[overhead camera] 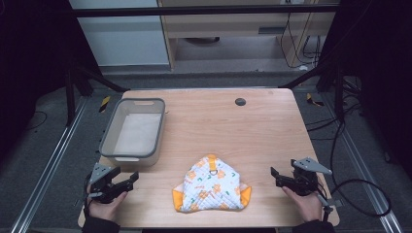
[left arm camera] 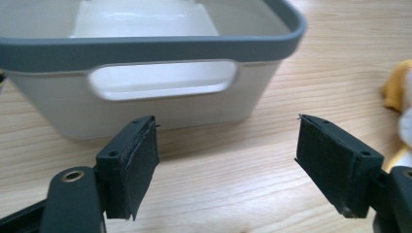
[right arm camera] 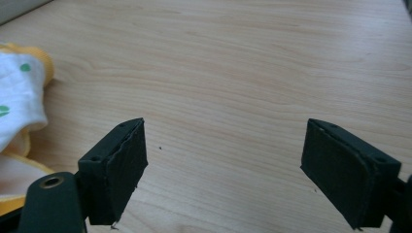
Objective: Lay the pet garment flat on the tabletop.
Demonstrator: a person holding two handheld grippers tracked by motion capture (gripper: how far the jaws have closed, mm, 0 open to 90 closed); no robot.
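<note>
Wooden table (overhead camera: pixel 252 126) boards run pale and bare under a dark frame, and the landmark on them is the folded bib (overhead camera: pixel 212 187), white quilted cloth with orange and green print and orange trim, lying flat near the person's edge, about midway across.

Nearest, level with the bib, the two tools rest on the wood, one to each side and well apart from it. The left gripper (overhead camera: pixel 127 182) lies to the bib's left with its jaws spread wide and nothing between them; its own camera looks past the pads (left arm camera: pixel 133 167) at wood. The right gripper (overhead camera: pixel 278 177) lies to the bib's right, jaws likewise gaping and empty above bare wood (right arm camera: pixel 223 97). Both point inward, which reads as a ready stance for taking the cloth from either side.

Farther off, beyond the bib and to its left, stands a grey-rimmed plastic tub (overhead camera: pixel 145 154), empty, probably where the cloth is meant to go.
</note>
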